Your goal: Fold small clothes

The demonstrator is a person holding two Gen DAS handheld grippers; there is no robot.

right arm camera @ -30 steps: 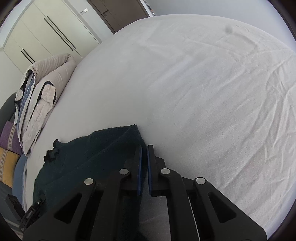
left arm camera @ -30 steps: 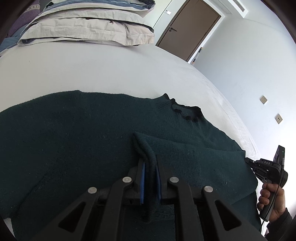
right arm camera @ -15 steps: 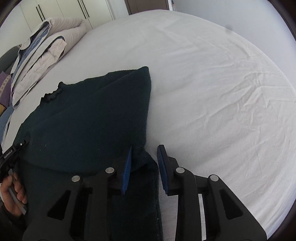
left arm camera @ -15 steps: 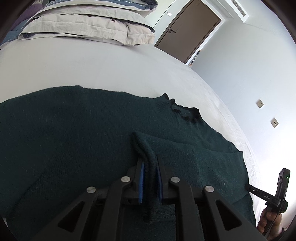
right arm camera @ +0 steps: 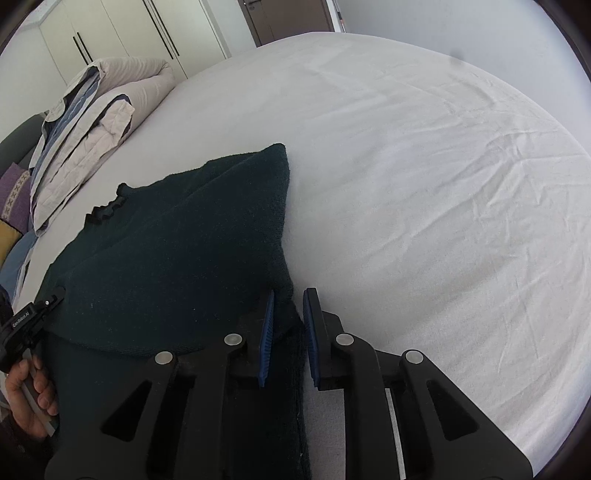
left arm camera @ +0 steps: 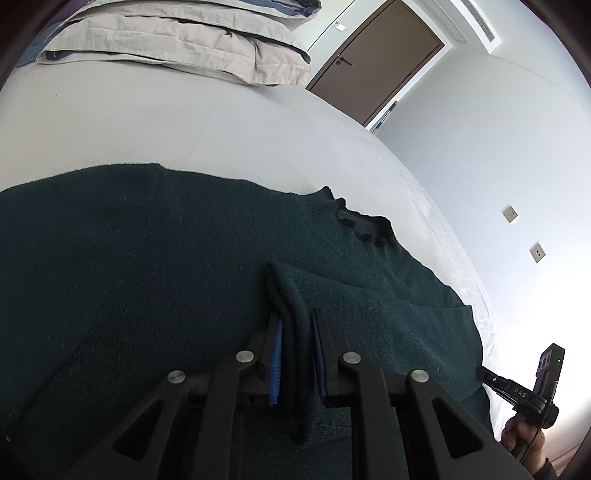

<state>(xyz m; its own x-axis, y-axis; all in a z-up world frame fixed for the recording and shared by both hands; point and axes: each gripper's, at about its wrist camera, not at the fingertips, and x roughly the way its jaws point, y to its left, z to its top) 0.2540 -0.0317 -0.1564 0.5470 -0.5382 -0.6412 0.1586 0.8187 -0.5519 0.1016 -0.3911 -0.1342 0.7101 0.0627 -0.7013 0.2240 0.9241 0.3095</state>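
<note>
A dark green knit sweater [left arm camera: 147, 266] lies spread on a white bed [left arm camera: 184, 129], its neck [left arm camera: 362, 225] toward the far side. One sleeve is folded over the body. My left gripper [left arm camera: 297, 325] is shut on the sleeve's cuff [left arm camera: 291, 306], above the sweater's middle. In the right wrist view the sweater [right arm camera: 177, 251] lies at the left with its folded edge [right arm camera: 282, 221] running toward me. My right gripper [right arm camera: 288, 306] is open, its jaws either side of that edge at the near end. It also shows in the left wrist view [left arm camera: 524, 395].
Folded beige and blue bedding [left arm camera: 177, 40] is stacked at the head of the bed, also in the right wrist view [right arm camera: 85, 125]. A brown door [left arm camera: 373, 62] and a white wall lie beyond. Wardrobes [right arm camera: 110, 33] stand behind. Bare white sheet [right arm camera: 443, 184] fills the right.
My right gripper went from shut to open and pulled back from the folded sweater edge. My left gripper stays shut on the cuff and has shifted slightly.
</note>
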